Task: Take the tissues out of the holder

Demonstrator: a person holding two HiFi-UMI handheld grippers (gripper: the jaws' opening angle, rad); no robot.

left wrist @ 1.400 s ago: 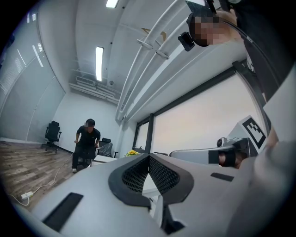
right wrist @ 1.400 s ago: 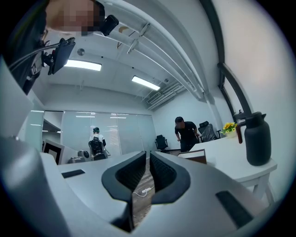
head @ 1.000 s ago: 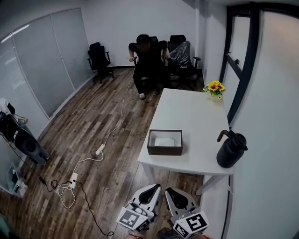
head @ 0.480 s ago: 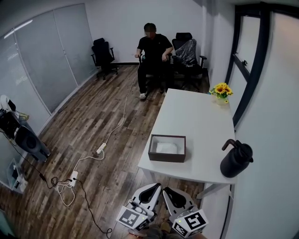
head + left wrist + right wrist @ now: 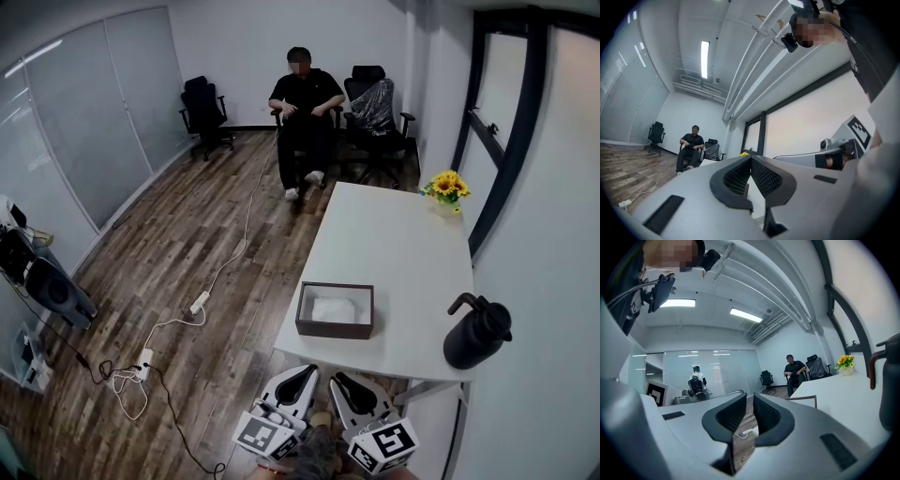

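Note:
A dark brown open holder [image 5: 334,326] stands at the near end of the white table [image 5: 394,234], with white tissues [image 5: 335,308] lying inside. Both grippers hover below the table's near edge, pointing roughly level toward it and short of the holder. My left gripper [image 5: 305,372] is shut, its black pads meeting at the tips [image 5: 750,159]. The jaws of my right gripper [image 5: 342,380] have just been opening; a narrow gap [image 5: 750,397] shows between the pads with nothing in it. The holder's rim [image 5: 806,398] shows ahead of it to the right.
A black jug [image 5: 476,336] stands at the table's near right corner, and a sunflower pot [image 5: 446,189] at the far right. A person [image 5: 302,103] sits on a chair beyond the table. Cables and a power strip [image 5: 200,301] lie on the wood floor to the left.
The table and holder have slid lower and nearer in the head view as I closed in. The seated person has straightened up from a bent pose.

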